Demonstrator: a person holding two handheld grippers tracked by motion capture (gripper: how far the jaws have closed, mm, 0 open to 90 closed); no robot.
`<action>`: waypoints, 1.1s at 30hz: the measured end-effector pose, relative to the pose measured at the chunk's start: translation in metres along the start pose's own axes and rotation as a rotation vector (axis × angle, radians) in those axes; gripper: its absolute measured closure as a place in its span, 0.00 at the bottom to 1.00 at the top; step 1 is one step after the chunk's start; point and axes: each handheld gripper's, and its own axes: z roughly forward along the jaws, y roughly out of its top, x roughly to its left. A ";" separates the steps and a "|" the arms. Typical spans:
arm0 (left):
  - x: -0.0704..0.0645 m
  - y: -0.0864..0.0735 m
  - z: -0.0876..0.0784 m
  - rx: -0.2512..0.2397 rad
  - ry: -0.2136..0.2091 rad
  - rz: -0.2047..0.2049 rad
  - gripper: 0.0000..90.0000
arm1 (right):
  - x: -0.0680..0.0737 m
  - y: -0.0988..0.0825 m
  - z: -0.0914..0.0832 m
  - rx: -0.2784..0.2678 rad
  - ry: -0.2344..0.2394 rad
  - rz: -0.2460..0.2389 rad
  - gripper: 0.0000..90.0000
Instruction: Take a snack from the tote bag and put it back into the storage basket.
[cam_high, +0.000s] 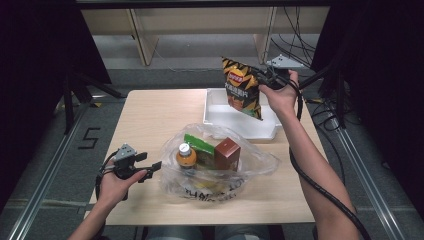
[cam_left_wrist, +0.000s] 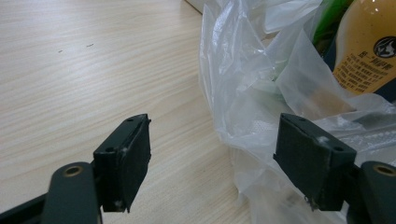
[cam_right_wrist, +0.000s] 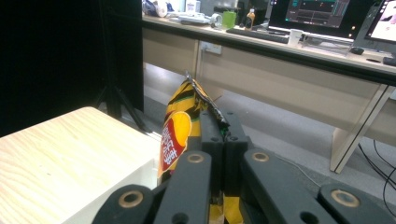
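Observation:
A yellow and black chip bag (cam_high: 242, 87) hangs above the white tray (cam_high: 216, 117) at the table's far right, pinched at its top edge by my right gripper (cam_high: 264, 78), which is shut on it. In the right gripper view the bag (cam_right_wrist: 180, 128) dangles left of the closed jaws of my right gripper (cam_right_wrist: 223, 133). My left gripper (cam_high: 152, 161) rests open at the table's near left, just beside the clear plastic bag (cam_high: 215, 162). In the left gripper view the plastic film (cam_left_wrist: 252, 93) lies between and past the spread jaws of that gripper (cam_left_wrist: 212, 154), touching neither pad clearly.
Inside the plastic bag stand an orange drink bottle (cam_high: 186, 156), a green packet (cam_high: 199, 145) and a brown carton (cam_high: 227, 154). Bare wood table (cam_high: 150, 120) stretches left of the tray. Desks and cables lie beyond the far edge.

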 end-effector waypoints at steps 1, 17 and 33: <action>0.000 0.000 0.000 0.000 0.000 0.000 0.29 | 0.001 -0.001 0.001 -0.006 -0.006 0.011 1.00; -0.001 -0.001 0.000 -0.001 -0.002 -0.010 0.29 | 0.001 -0.013 0.012 0.021 -0.005 0.026 1.00; -0.001 -0.001 0.000 0.001 -0.002 -0.008 0.29 | 0.000 -0.026 0.023 0.069 0.004 0.028 1.00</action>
